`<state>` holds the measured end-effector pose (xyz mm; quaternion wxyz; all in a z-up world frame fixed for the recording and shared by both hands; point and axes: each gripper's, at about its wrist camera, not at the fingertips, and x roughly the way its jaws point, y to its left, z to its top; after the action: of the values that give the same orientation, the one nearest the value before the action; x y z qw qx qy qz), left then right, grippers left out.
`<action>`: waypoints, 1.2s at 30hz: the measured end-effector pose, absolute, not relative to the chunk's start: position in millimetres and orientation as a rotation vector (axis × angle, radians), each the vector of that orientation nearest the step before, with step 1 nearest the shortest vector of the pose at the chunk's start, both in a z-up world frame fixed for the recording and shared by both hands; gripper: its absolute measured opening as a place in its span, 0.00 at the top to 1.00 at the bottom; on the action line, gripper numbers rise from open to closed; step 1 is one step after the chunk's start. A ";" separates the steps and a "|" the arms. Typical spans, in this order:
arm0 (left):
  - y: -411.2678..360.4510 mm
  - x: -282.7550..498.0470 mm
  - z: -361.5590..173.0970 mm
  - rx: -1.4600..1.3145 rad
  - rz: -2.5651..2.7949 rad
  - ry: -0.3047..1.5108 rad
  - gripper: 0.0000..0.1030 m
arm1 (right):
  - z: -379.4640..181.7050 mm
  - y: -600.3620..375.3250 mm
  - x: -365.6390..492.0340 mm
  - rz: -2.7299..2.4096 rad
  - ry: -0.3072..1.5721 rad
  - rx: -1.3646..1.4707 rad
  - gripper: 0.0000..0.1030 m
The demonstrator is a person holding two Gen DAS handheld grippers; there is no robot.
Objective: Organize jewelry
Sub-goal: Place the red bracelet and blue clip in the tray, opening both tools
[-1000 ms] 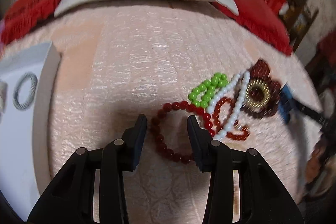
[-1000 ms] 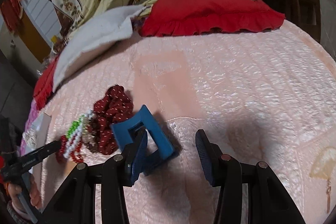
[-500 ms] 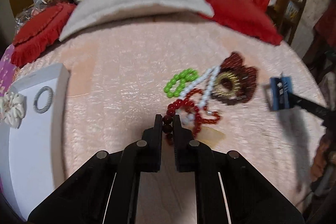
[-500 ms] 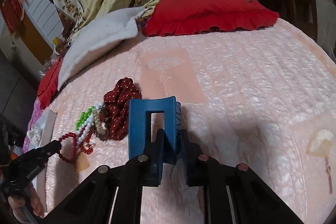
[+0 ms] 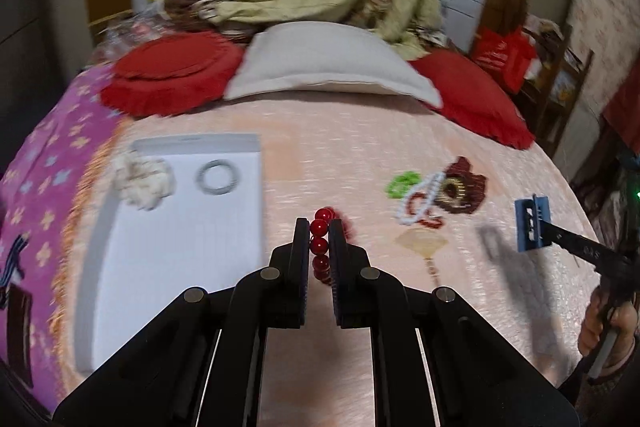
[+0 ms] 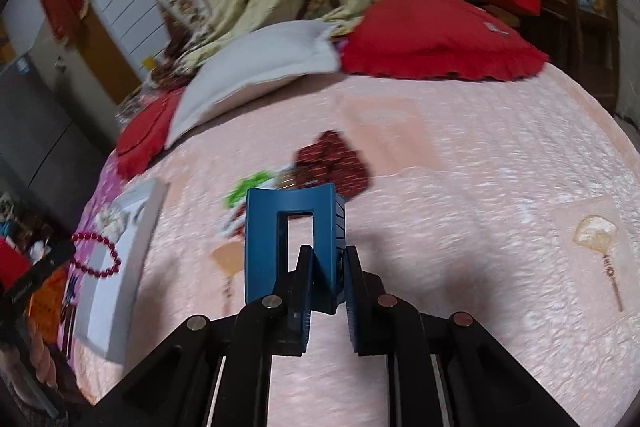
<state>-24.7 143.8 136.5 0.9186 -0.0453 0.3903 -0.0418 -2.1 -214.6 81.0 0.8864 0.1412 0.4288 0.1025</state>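
Observation:
My left gripper [image 5: 319,227] is shut on a dark red bead bracelet [image 5: 320,247], held above the pink bedspread; the bracelet also shows hanging at the left of the right wrist view [image 6: 98,253]. My right gripper [image 6: 327,255] is shut on a blue hair claw clip [image 6: 292,247], lifted off the bed; it shows at the right of the left wrist view [image 5: 530,225]. A white tray [image 5: 180,247] at the left holds a grey ring [image 5: 217,177] and a cream scrunchie [image 5: 144,181]. A pile of green beads [image 5: 401,183], white beads [image 5: 422,199] and a dark red scrunchie [image 5: 466,187] lies on the bed.
A white pillow [image 5: 332,67] and red cushions [image 5: 172,75] lie at the head of the bed. A purple flowered cloth [image 5: 36,195] lies left of the tray. Shelves with a red bag [image 5: 504,55] stand at the right.
Both grippers closed on their items and lifted them. The left gripper carried the red bracelet left toward the tray. The right gripper raised the blue clip off the bed.

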 end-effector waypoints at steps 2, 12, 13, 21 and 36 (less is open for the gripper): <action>163.9 -27.4 131.9 -0.090 -0.036 0.816 0.92 | 85.8 -192.2 -5.1 0.251 0.901 0.273 0.87; 252.7 -7.6 89.3 -0.214 0.066 0.890 0.93 | 90.4 -48.8 7.9 0.496 0.973 0.179 0.87; 257.6 -3.9 85.8 -0.224 0.061 0.888 0.93 | 89.8 -33.6 12.0 0.518 0.983 0.179 0.87; 307.3 34.5 37.9 -0.248 0.169 0.976 0.93 | 80.1 83.4 51.1 0.605 1.030 0.059 0.87; 334.4 77.1 18.4 -0.332 0.177 0.991 0.92 | 28.5 180.2 111.4 0.539 1.121 -0.102 0.87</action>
<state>77.1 334.4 18.4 0.8628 -0.1586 0.4725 0.0845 111.4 180.2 28.5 0.8117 -0.0479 0.5246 0.2521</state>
